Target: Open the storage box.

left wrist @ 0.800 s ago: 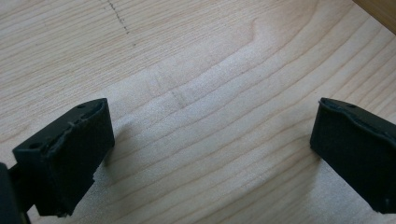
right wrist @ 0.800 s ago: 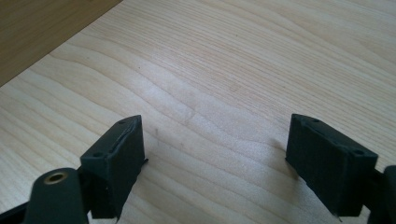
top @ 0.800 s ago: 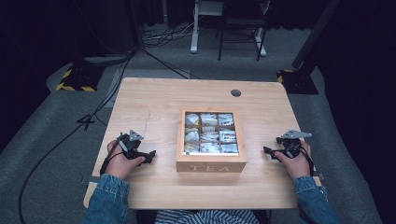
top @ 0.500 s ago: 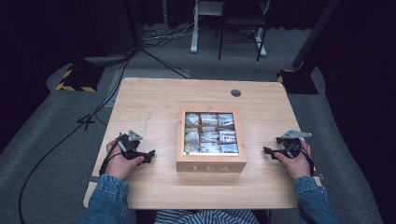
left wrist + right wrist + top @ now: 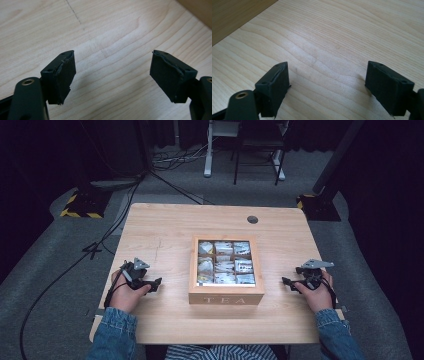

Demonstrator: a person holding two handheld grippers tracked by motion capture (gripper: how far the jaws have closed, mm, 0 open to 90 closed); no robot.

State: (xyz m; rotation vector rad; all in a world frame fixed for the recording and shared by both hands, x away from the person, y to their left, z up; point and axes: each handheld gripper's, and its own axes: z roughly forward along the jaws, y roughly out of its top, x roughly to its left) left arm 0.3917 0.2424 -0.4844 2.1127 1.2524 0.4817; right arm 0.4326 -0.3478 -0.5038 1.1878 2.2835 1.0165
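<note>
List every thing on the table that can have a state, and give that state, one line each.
tea box: lid shut, tea bags seen through its window, standing flat mid-table.
left gripper: open, nothing between the jaws, resting on the table left of the box.
right gripper: open, nothing between the jaws, resting on the table right of the box.

A square wooden tea box (image 5: 226, 295) (marked TEA on its front) sits shut mid-table, bags showing through its windowed lid.
</note>
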